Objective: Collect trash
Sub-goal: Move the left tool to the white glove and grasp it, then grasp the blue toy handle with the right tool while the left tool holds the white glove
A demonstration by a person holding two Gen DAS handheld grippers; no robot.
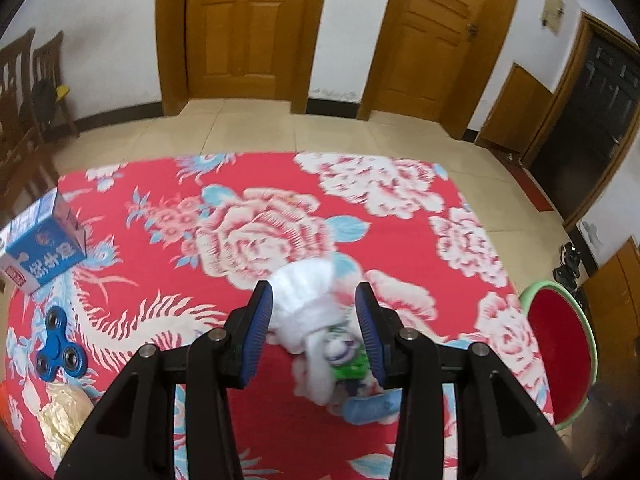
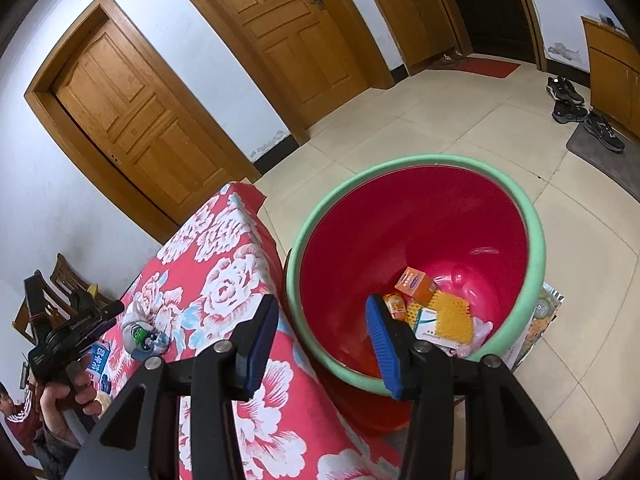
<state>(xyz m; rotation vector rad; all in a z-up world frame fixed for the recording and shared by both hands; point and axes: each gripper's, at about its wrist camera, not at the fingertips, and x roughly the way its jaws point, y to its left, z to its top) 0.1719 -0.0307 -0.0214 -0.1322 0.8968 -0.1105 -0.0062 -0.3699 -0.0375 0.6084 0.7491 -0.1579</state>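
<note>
Left tongs (image 1: 316, 320) are standing spread, pinching nothing, above the bench (image 1: 256, 420) with its red floral cloth. Between their blue pads (image 1: 260, 320) the wad (image 1: 320, 320), a blurred white tissue bundle with a green-printed wrapper, is lying on the cloth; whether either pad is touching it cannot be told. A blue scrap (image 1: 370, 408) is lying just beneath the wad, half hidden by the right finger. To the left, a gold wrapper (image 1: 60, 420) is being cut off by the tongs' body; a spinner (image 1: 60, 354) and a blue carton (image 1: 44, 248) are lying farther back.

Right tongs (image 2: 322, 326) are also standing spread and empty, over the gap between bench edge and bin (image 2: 420, 164). The bin, red with a green rim, is holding an orange box (image 2: 414, 284), a yellow brush (image 2: 450, 316) and pale packets partly hidden by the right pad. Shoes (image 2: 568, 100) are lying far behind on the floor.
</note>
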